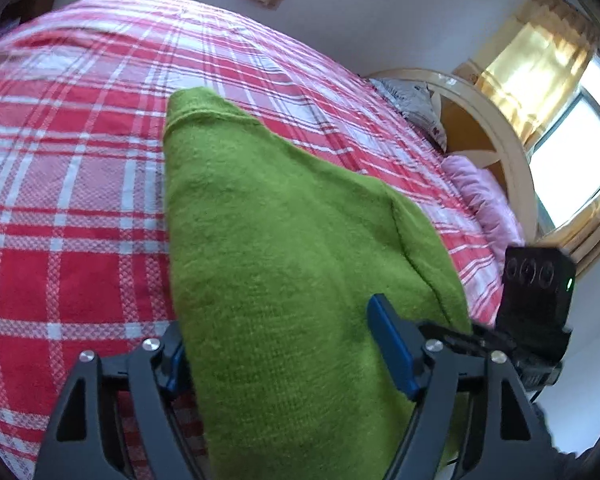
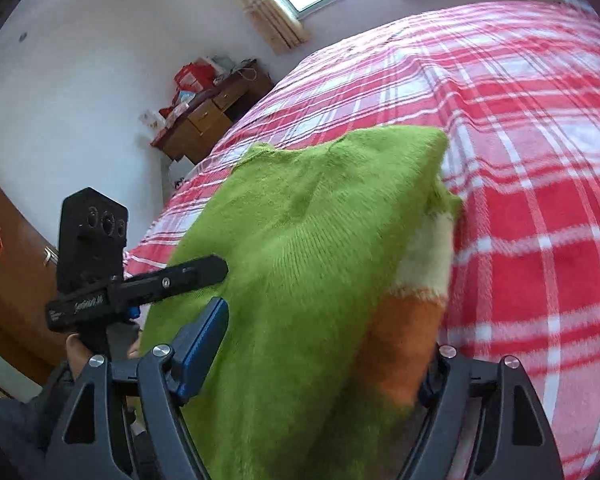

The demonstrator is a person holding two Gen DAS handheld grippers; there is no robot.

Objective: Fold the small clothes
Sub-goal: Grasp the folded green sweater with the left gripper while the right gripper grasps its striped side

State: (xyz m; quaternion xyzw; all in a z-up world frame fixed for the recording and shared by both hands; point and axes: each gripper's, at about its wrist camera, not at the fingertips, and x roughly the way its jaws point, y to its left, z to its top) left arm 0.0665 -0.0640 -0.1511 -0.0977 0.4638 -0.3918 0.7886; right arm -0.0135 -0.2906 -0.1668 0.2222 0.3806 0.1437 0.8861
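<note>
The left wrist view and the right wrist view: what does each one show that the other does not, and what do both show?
Only the left wrist view shows the curved headboard, a lilac pillow and the yellow curtain.

Only the right wrist view shows the wooden desk by the wall, and the cream band and orange band on the sweater's side.

Both show the green sweater lying between the fingers of each tool, left tool and right tool, above the red plaid bedspread. Each view also catches the other tool beside it.
</note>
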